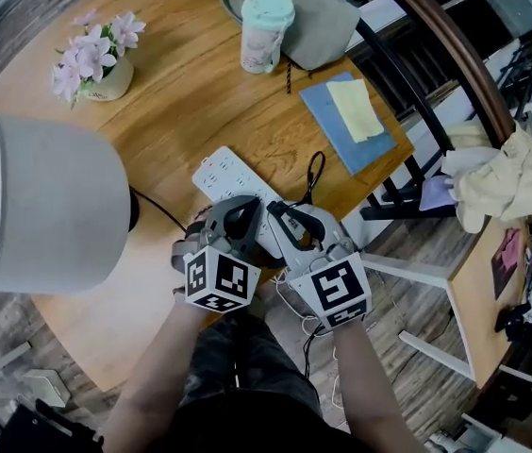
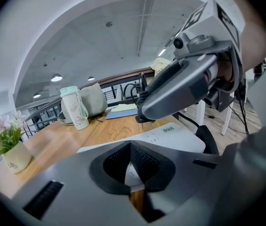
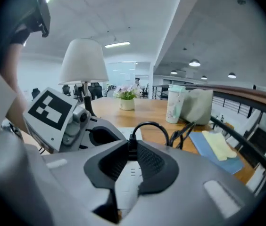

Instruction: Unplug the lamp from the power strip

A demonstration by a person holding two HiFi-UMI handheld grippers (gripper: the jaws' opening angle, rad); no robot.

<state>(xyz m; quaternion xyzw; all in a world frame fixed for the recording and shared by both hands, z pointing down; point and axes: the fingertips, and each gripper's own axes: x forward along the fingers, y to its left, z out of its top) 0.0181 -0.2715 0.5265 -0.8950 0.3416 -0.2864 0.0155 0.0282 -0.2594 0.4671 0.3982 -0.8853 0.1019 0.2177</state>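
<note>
On the round wooden table (image 1: 181, 102), a pot of pink flowers (image 1: 96, 59) stands near the far left edge. At the far edge, a pale cup with a mint-green lid (image 1: 266, 31) stands upright just beside a grey bag (image 1: 327, 22). Toward the right edge lies a blue folder (image 1: 339, 135) with a yellow pad (image 1: 362, 109) flat on it, and off the table to the right a crumpled cream cloth (image 1: 502, 182) is heaped at the far end of a smaller wooden top (image 1: 478, 276).

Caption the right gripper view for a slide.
Right hand-held gripper pinches the black plug over the white power strip.
</note>
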